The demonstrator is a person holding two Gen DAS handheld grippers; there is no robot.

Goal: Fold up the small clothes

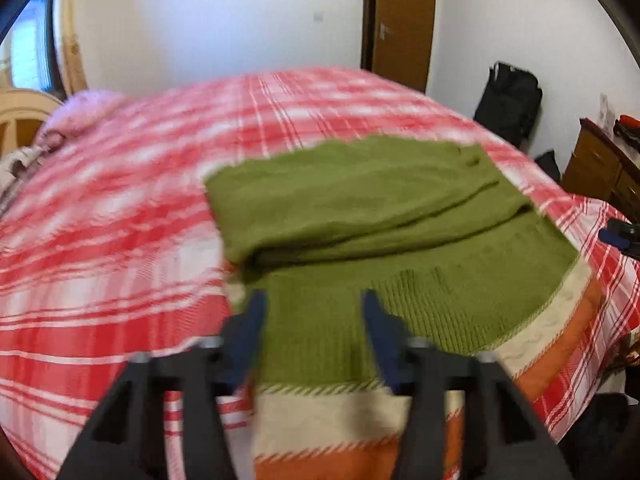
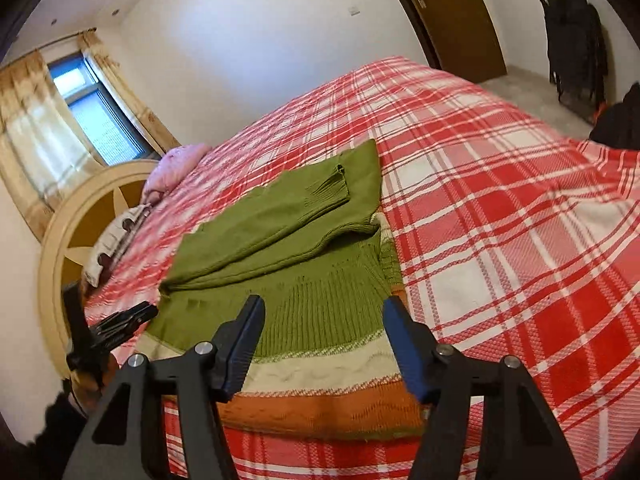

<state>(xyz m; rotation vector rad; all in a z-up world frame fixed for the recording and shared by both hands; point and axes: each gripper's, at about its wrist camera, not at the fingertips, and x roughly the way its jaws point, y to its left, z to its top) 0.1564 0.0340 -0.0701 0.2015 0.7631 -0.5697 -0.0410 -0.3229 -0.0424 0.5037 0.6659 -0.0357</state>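
A green knit sweater [image 1: 360, 216] with cream and orange bands at its near end lies flat on the red plaid bed; its sleeves are folded across the body. It also shows in the right wrist view [image 2: 288, 248]. My left gripper [image 1: 314, 300] is open and empty, just above the sweater's near part. My right gripper [image 2: 324, 308] is open and empty, above the ribbed green part next to the cream band [image 2: 320, 368]. The left gripper's tool shows at the left edge of the right wrist view [image 2: 116, 328].
The red plaid bedspread [image 2: 500, 220] covers the whole bed. A pink pillow [image 2: 176, 164] and a round headboard [image 2: 80, 216] lie at the bed's head. A wooden door [image 1: 404, 20], a black bag [image 1: 508, 100] and a wooden dresser [image 1: 600, 168] stand beyond.
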